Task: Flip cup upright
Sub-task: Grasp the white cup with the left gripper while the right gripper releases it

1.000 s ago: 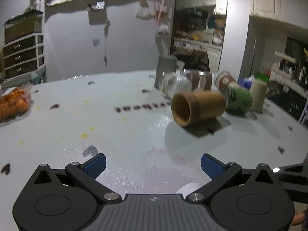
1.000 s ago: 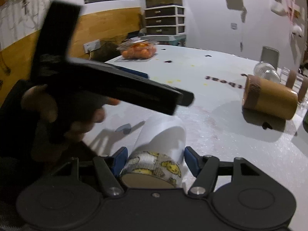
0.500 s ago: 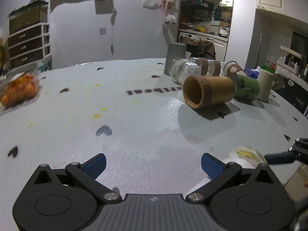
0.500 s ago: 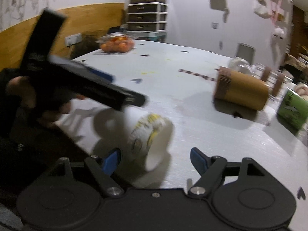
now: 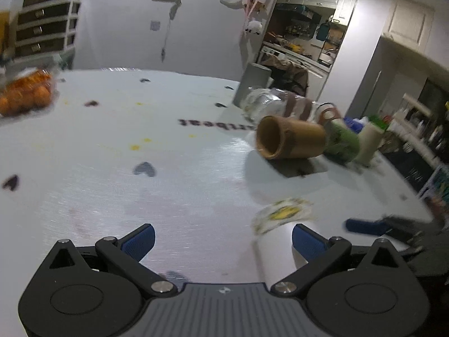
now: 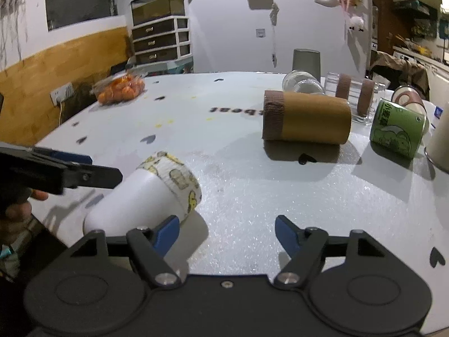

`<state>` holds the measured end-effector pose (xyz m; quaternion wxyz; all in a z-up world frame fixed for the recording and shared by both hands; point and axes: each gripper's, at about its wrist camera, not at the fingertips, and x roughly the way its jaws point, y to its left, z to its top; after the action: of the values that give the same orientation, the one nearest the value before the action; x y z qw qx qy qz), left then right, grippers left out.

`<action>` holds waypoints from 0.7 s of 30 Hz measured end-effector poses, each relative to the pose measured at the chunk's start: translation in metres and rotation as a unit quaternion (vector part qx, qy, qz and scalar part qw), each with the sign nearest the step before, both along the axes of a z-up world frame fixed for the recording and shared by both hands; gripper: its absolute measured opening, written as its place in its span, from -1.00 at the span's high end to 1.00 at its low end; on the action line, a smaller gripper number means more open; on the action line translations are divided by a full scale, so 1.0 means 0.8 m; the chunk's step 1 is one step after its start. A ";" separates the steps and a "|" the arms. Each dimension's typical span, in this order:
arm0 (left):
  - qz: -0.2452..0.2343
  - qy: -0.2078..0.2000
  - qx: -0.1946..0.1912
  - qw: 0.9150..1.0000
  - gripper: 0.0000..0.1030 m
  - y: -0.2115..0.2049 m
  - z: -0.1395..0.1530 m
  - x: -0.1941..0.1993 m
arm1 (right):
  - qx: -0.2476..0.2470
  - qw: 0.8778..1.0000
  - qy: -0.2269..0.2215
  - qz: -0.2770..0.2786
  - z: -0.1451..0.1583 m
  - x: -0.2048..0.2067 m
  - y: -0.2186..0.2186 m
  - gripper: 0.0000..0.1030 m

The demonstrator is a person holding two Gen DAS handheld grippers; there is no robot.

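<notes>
A white cup [image 6: 140, 196] with a yellow-patterned band at its rim lies on its side near the table's front left edge. It sits just left of my right gripper [image 6: 227, 229], which is open and empty. In the left wrist view the cup [image 5: 280, 213] is a blur ahead and right of my left gripper [image 5: 223, 238], which is open and empty. The left gripper's fingers [image 6: 75, 172] reach in from the left in the right wrist view, beside the cup.
A tan cup [image 6: 306, 119] lies on its side mid-table. Behind it are a green can [image 6: 397, 132], clear jars [image 6: 306, 85], a grey cup [image 6: 306, 60] and a cream cup [image 6: 440, 143]. A bag of oranges [image 6: 120, 91] sits far left.
The white cup has left my right gripper and tipped over onto its side, rolling left. My right gripper has opened and drawn back. My left gripper has swung left.
</notes>
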<state>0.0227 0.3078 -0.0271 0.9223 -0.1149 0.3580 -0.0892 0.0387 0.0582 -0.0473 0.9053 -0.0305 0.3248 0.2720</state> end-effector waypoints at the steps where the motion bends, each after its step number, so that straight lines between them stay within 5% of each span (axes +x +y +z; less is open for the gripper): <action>1: -0.004 0.011 -0.012 1.000 -0.95 -0.003 0.002 0.005 | 0.004 1.000 0.001 -0.002 0.000 0.000 -0.001 -0.47; 7: -0.024 0.119 -0.080 0.989 -0.70 -0.024 -0.009 0.054 | 0.018 1.000 0.009 -0.005 -0.003 0.004 -0.005 -0.47; 21: -0.056 0.164 -0.040 0.984 -0.25 -0.073 -0.017 0.098 | 0.037 0.999 0.006 -0.011 -0.004 0.004 -0.020 -0.47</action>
<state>0.1009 0.2497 -0.0408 0.8393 -0.1445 0.5064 -0.1351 0.0420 0.0420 -0.0501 0.9067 0.0079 0.3206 0.2740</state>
